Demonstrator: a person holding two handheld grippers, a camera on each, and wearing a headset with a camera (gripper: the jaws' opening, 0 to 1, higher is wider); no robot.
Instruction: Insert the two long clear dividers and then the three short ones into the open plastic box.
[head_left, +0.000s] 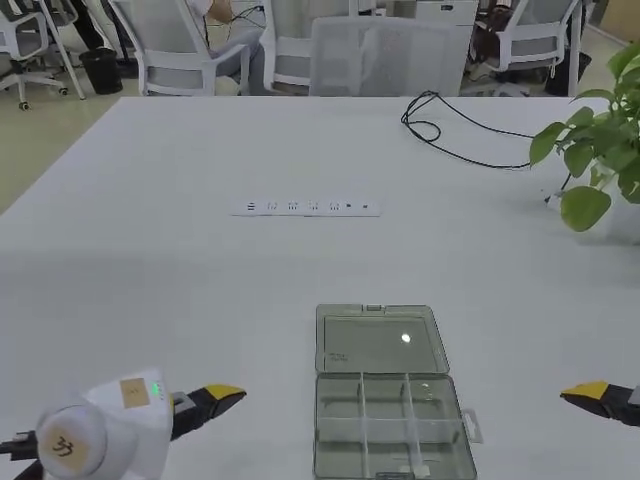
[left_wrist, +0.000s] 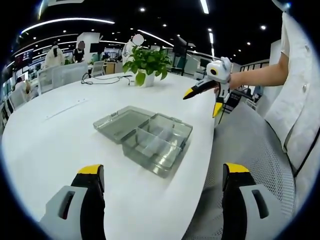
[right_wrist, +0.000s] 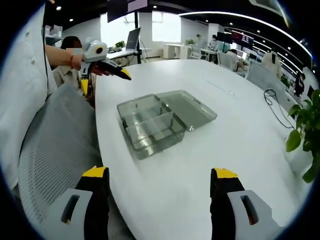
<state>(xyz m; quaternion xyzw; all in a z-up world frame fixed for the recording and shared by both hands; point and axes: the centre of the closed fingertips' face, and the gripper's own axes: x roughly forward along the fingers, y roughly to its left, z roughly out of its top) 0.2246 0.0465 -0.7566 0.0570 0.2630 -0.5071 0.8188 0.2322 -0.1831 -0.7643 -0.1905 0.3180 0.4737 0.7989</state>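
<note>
Open plastic box (head_left: 395, 445) sitting at 6 o'clock on counter (head_left: 200, 290), lid (head_left: 380, 340) lying flat toward 12. Inside, clear dividers (head_left: 362, 415) seemingly standing already. Both gaping apart, carrying nothing: left tongs (left_wrist: 162, 170) hovering at 8, right tongs (right_wrist: 159, 173) at 4. Likely finishing; next, checking each divider seating fully.

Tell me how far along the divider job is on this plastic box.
Nearly done, it seems. Clear dividers stand in the open box, splitting it into compartments; I cannot count all five. Nothing is in hand: the left gripper and right gripper are both open and empty, apart from the box. Left, perhaps: checking each divider is seated.
</note>
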